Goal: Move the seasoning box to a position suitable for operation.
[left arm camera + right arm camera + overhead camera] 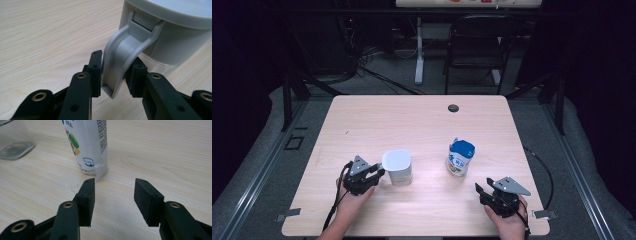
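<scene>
A clear jug (pixel 397 167) with a grey lid (pixel 175 10) stands on the wooden table (pixel 412 115), left of centre. Its grey handle (pixel 120 57) sits between the jaws of my left gripper (pixel 379 172), and both pads press on its sides in the left gripper view. A white and blue pouch (pixel 459 157) stands upright to the right of the jug. My right gripper (pixel 482 189) rests near the front right of the table, open and empty (pixel 113 192). The pouch (pixel 87 145) is just beyond its left jaw, and the jug's glass base (pixel 12 140) lies farther left.
A small black round cap (pixel 453 108) sits in the table's far middle. A dark folding chair (pixel 477 45) and a white desk leg (pixel 419 50) stand behind the table. Cables trail from both grippers over the front edge.
</scene>
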